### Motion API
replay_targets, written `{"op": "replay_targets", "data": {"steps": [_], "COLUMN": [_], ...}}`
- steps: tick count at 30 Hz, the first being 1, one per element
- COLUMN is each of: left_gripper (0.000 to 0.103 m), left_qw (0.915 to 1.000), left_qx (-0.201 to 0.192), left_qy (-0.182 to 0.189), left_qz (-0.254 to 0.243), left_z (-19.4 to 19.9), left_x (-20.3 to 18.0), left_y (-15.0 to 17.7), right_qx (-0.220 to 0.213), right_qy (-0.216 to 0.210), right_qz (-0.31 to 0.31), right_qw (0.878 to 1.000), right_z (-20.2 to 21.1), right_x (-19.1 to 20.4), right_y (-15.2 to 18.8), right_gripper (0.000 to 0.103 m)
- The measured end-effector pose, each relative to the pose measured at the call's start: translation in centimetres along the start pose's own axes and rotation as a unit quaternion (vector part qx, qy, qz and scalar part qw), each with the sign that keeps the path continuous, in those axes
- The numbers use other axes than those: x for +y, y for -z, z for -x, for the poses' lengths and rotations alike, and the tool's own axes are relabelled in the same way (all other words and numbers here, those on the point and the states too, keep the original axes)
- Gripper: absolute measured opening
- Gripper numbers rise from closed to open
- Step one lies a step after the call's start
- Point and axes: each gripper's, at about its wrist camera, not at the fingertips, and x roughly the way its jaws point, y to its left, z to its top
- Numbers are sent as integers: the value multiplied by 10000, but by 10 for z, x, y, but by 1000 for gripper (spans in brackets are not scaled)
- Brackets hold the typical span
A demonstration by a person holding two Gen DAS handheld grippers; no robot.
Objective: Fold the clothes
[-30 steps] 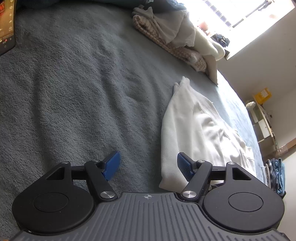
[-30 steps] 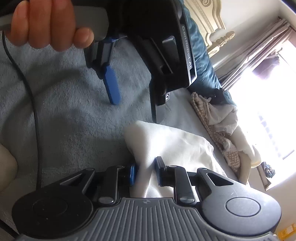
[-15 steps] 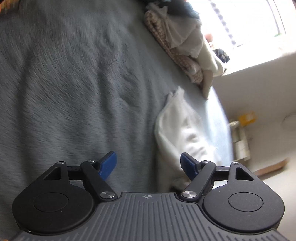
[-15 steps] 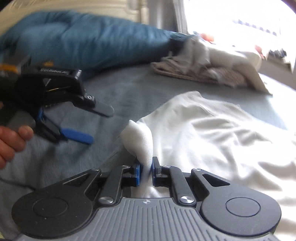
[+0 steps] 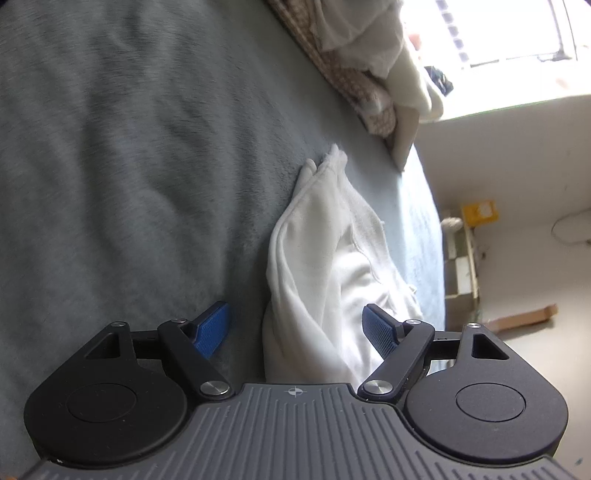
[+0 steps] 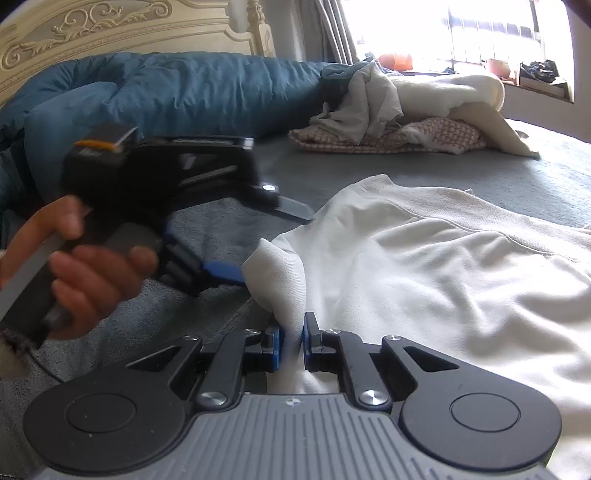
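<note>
Since a second ago the left gripper point(image 5: 293, 330) has closed in, jaws spread and empty, on the white sweatshirt point(image 6: 436, 273) lying by the bed point(image 5: 129, 166) edge, whose pinched corner the right gripper point(image 6: 291, 341) clamps; best bite beside it.

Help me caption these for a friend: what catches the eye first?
A white garment sprawls across the grey bed cover. The right gripper has its jaws pinched on a raised corner of it, while the left gripper hovers open at its edge. Behind, a heap of clothes sits under the bright window.
</note>
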Motion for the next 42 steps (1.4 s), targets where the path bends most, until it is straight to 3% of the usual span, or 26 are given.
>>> {"op": "replay_targets", "data": {"steps": [8,17,23,32,38,42], "left_gripper": [69,67,72,68,64,53], "left_qw": [9994,9968,9976,9877,9900,9879], "left_qx": [91,256,479,864,750,576], "left_qy": [-55,-123,258,246,130,-117], "left_qz": [-329,-749,-427,-1279,-1188,-1432], "left_z": [-20,-32,-46,-36,-40,-42], "left_x": [-8,-16,-7,-16,-17,-25], "left_y": [-21,-44,-64,-36,-32,-24], "right_qx": [-44,-118,-96,-146,-153,-178], "right_qy": [-65,-162,-217,-304,-400,-390], "right_qz": [108,136,89,135,287,274], "right_qw": [9999,9997,9997,9993,9987,9987], "right_z": [1,2,-1,0,1,2], "right_x": [0,-3,-5,-3,3,4], "right_y": [1,2,2,3,5,4], "right_gripper": [11,11,11,11,11,11]}}
